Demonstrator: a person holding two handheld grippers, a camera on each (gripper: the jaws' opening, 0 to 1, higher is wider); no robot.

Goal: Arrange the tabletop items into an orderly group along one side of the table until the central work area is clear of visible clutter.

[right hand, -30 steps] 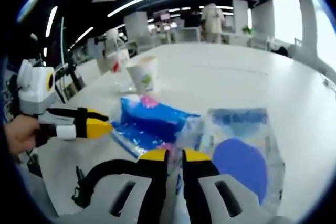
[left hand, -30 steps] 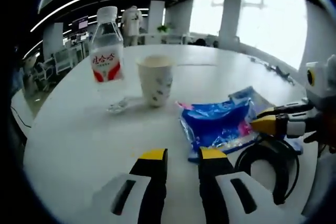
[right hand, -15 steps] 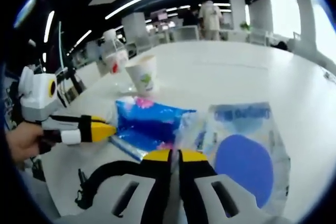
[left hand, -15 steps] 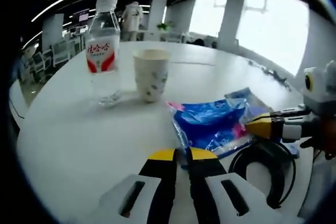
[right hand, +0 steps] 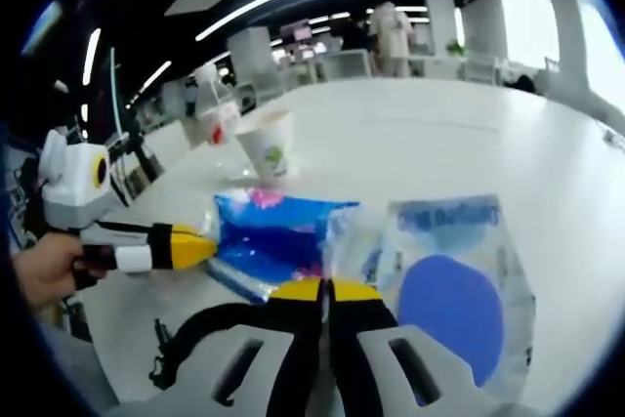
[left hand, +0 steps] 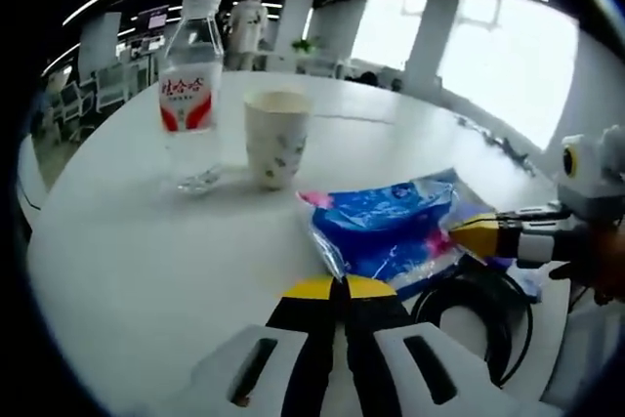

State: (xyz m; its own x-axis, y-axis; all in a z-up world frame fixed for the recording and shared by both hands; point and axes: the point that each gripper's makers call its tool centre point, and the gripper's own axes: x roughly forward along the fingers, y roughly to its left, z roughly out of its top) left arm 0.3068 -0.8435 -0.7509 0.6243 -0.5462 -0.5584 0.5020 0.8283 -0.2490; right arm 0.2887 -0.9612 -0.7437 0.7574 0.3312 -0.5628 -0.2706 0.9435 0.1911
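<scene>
In the left gripper view, the left gripper (left hand: 338,288) rises from the near edge with its yellow-tipped jaws pressed together; their tips pinch the near left corner of the blue packet (left hand: 386,231), which lies flat on the white table (left hand: 146,251); a water bottle (left hand: 189,90) with a red and white label stands upright at the far left, and a paper cup (left hand: 276,138) stands just beside it on its right, not touching it; the right gripper (left hand: 483,237) comes in from the right, its jaws meeting at the right edge of the packet, held by a hand (left hand: 598,271); a black cable loop (left hand: 476,312) lies near, on the right, below that gripper.

In the right gripper view, the right gripper (right hand: 323,290) has its jaws closed together on the near left edge of a clear bag with a blue disc (right hand: 444,285); the blue packet (right hand: 278,236) lies just to the left of this bag, overlapping its edge; the left gripper (right hand: 195,246) reaches in from the left, its yellow tip touching the left end of the packet, and a hand (right hand: 44,269) holds it; the paper cup (right hand: 268,146) and the water bottle (right hand: 208,104) stand farther away on the left; the black cable loop (right hand: 210,334) lies near, on the left of the jaws.
</scene>
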